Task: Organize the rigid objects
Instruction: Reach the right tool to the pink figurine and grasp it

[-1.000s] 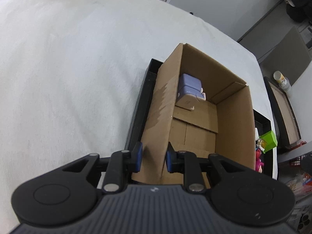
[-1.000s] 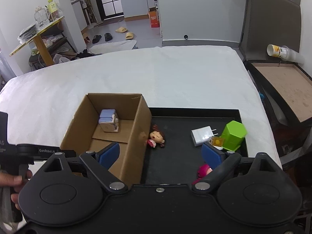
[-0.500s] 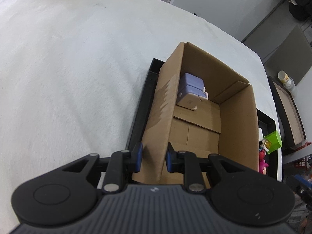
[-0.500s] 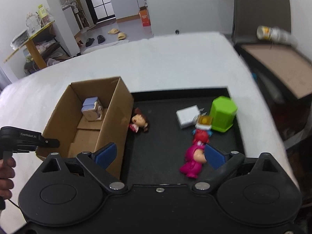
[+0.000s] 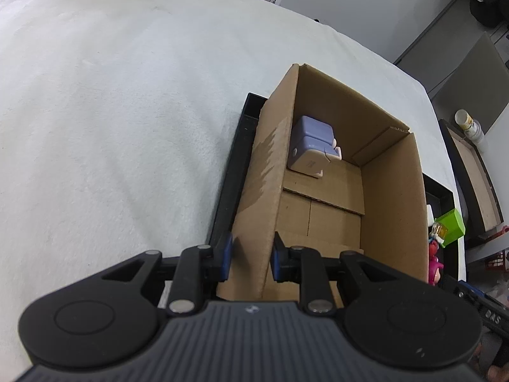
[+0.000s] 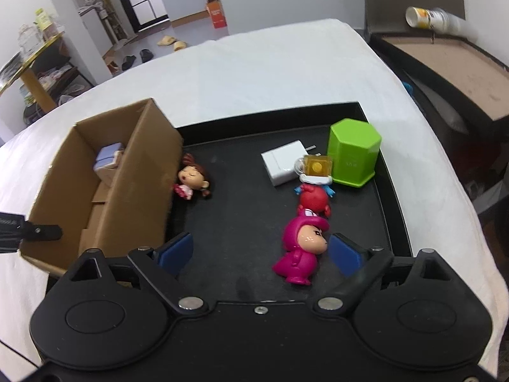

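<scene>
- Cardboard box [image 6: 105, 187] stands at the left end of the black tray [image 6: 386, 191], and the left gripper [image 5: 249, 259] is clenched on its near wall, one blue pad outside and one inside, steadying it.
- One item is already inside: a lilac-and-white block [image 5: 310, 148] resting on the floor of the box toward its far-left corner.
- Left on the tray, by my count, are five pieces, so I'd judge the sorting barely begun.
- Right gripper [image 6: 261, 251] hangs over the tray's near edge with its tongs released and wide, holding nothing; the magenta figurine [image 6: 302, 248] lies between its fingers [image 6: 345, 254], nearer the right one, and looks to be the next pick.
- Just beyond it, touching or nearly so, is a red figure [image 6: 313, 200] with a yellow cube [image 6: 316, 165] at its head; crowding there could snag a careless grab.
- White charger [image 6: 284, 162] and green hexagonal container [image 6: 354, 156] sit toward the tray's far-right corner.
- Small doll [image 6: 192, 180] lies against the outer right wall of the box.
- White cloth [image 5: 111, 111] covers the bench beneath the tray.
</scene>
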